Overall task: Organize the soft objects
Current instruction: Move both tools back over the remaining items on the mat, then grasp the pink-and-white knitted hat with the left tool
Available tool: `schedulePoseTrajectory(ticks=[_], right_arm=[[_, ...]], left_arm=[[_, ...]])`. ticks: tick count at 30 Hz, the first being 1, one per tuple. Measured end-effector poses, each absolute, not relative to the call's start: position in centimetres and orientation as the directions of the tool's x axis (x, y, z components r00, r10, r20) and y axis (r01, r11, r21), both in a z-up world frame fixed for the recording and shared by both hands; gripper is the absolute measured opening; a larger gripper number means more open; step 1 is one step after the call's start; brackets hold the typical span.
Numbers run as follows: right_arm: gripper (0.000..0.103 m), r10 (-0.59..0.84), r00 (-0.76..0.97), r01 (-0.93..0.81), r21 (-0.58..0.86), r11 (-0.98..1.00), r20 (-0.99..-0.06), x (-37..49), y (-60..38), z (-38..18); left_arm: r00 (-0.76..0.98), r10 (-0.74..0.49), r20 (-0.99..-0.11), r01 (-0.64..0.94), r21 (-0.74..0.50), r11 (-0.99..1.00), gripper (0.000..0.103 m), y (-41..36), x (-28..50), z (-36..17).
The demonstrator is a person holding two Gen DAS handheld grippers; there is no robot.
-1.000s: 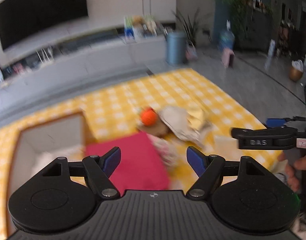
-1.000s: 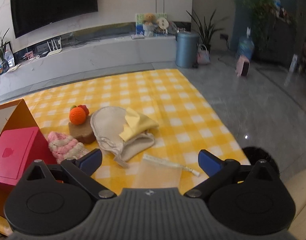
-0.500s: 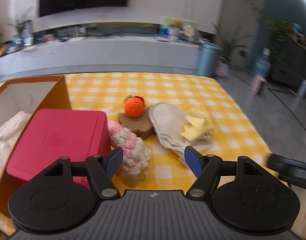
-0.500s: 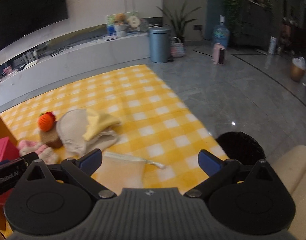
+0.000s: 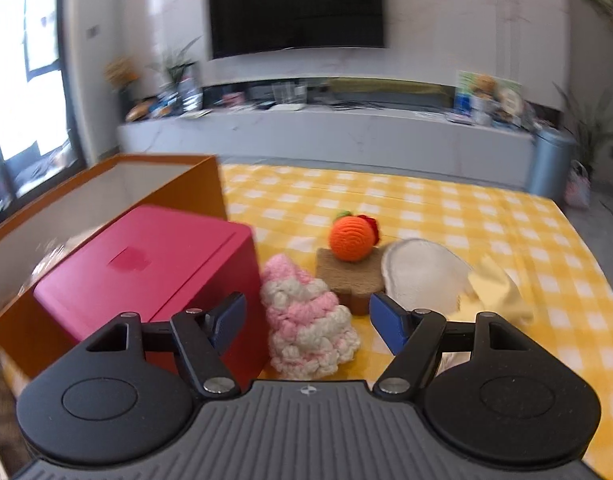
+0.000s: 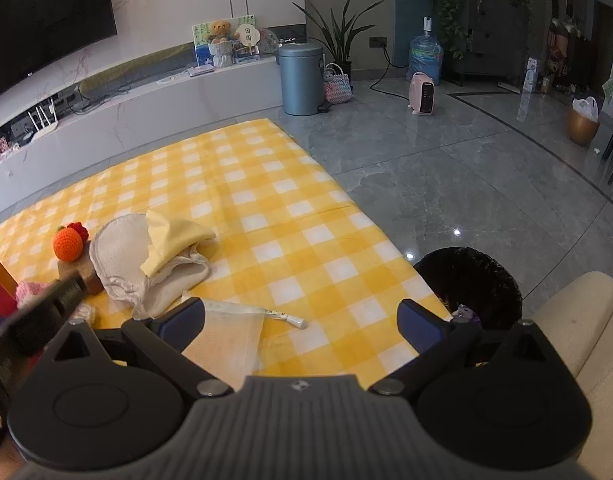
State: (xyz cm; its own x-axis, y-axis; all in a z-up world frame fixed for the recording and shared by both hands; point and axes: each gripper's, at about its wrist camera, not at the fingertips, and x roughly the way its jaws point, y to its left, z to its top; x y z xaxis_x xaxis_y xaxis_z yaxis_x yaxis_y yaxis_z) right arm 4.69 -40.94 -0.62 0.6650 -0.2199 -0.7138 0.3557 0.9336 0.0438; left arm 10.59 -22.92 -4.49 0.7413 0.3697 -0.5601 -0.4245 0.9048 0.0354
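The pink-and-white knitted hat [image 5: 310, 316] lies on the yellow checked cloth [image 5: 486, 216], just beside the red box [image 5: 146, 272] and touching or nearly touching the brown mat [image 5: 352, 280] behind it. Left gripper [image 5: 306, 322] hangs over the hat, jaws spread wide, nothing between the pads. Right gripper [image 6: 300, 320] is also spread and empty, above a mesh pouch [image 6: 226, 344].

Handling, est.: hat is light, soft, squashy; not fragile, not slippery. Take hold across the bulky middle or the upper cone; a pinch at the rim prob. stretches the yarn.

Obstacles: red box wall sits close to the left finger [image 5: 226, 320]. The orange knitted ball [image 5: 352, 238] rests on the mat and may roll if nudged. White and yellow fabric [image 5: 446, 284] lies right of the mat. The orange carton [image 5: 178, 184] behind the red box appears open; contents unclear.
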Motion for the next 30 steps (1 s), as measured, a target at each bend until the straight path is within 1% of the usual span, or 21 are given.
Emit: schedulePoseTrajectory(ticks=[3,5,8,11,16,23,25,27,30], right_arm=[[0.1,-0.243,0.653,0.371,0.023,0.928,-0.717,4.7,-41.0,-0.7],[0.1,-0.272,0.64,0.388,-0.003,0.922,-0.718,4.6,-41.2,-0.6],[0.1,-0.297,0.639,0.414,-0.008,0.91,-0.709,4.1,-41.8,-0.4],[0.1,-0.304,0.636,0.428,-0.004,0.904,-0.709,3.9,-42.2,-0.4],[0.1,-0.289,0.628,0.414,-0.004,0.91,-0.722,4.3,-42.2,-0.9],[0.1,-0.279,0.625,0.414,0.006,0.91,-0.729,4.5,-42.5,-1.3],[0.1,-0.274,0.623,0.411,0.008,0.911,-0.733,4.6,-42.5,-1.4],[0.1,-0.272,0.621,0.41,0.008,0.912,-0.735,4.7,-42.5,-1.5],[0.1,-0.272,0.618,0.407,0.005,0.913,-0.737,4.7,-42.4,-1.5]], left_arm=[[0.719,0.369,-0.589,-0.467,-0.017,0.884,0.084,-23.7,10.3,-4.3],[0.705,0.354,-0.615,-0.442,0.009,0.897,0.085,-24.6,11.0,-4.6],[0.664,0.398,-0.633,-0.498,0.023,0.867,0.089,-24.9,12.0,-4.9],[0.603,0.445,-0.662,-0.574,0.028,0.818,0.089,-25.0,13.0,-5.6],[0.551,0.528,-0.647,-0.639,0.08,0.765,0.089,-25.5,14.8,-6.8],[0.497,0.552,-0.669,-0.663,0.117,0.739,0.088,-24.9,17.1,-8.5],[0.505,0.547,-0.668,-0.658,0.112,0.745,0.084,-24.7,17.4,-8.8],[0.524,0.54,-0.658,-0.629,0.129,0.767,0.068,-24.8,17.5,-8.8],[0.563,0.497,-0.661,-0.54,0.161,0.826,0.054,-25.3,17.4,-8.8]])
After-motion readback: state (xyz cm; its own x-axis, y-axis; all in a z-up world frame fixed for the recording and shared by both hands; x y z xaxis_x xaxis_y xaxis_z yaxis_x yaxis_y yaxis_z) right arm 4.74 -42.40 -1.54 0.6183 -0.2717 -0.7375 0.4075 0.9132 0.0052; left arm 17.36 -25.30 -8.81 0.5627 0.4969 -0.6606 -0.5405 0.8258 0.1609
